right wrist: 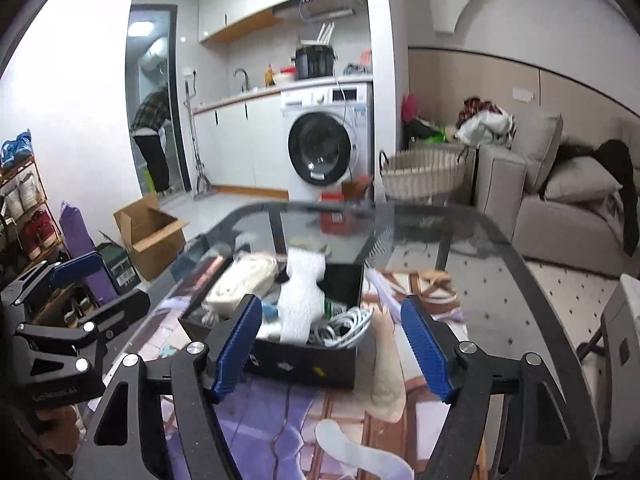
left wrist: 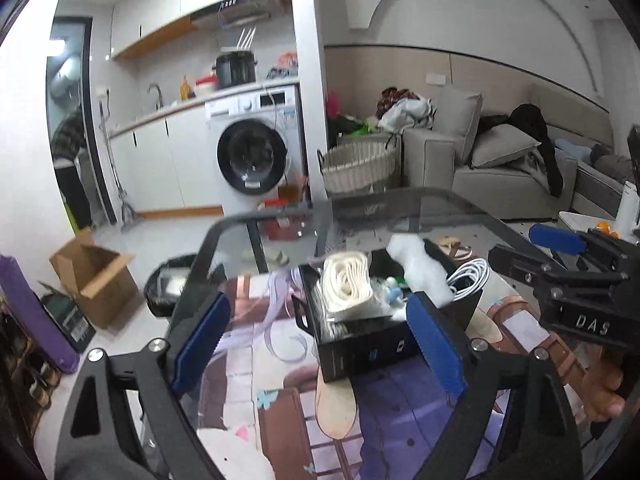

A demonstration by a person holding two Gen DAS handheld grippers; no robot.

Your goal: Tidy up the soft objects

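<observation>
— Two grippers hang over the glass surface (right wrist: pixel 460 240), both with their blue fingers (left wrist: pixel 200 344) wide apart and nothing between them.

— Where are the soft things?

— In a black box (right wrist: pixel 304 364) on the surface, on a printed mat (left wrist: pixel 256 344). The left gripper (left wrist: pixel 320 344) points at its near left corner; the right gripper (right wrist: pixel 332 348) points at its near right side. Neither touches it.

— What is inside?

— A cream roll of fabric (left wrist: pixel 346 284) at the left, a white fluffy wad (left wrist: pixel 420 264) standing up in the middle, and a coil of white cable (right wrist: pixel 344 326) at the right. Small blue and green bits lie between them, too blurred to name.

— And around the surface?

— Far behind it stands a washing machine (right wrist: pixel 324 148) with a woven basket (right wrist: pixel 424 172) to its right, then a grey sofa (right wrist: pixel 560 208). A cardboard carton (right wrist: pixel 148 236) sits open on the floor at the left, and a person (right wrist: pixel 154 140) bends in the far doorway.
</observation>
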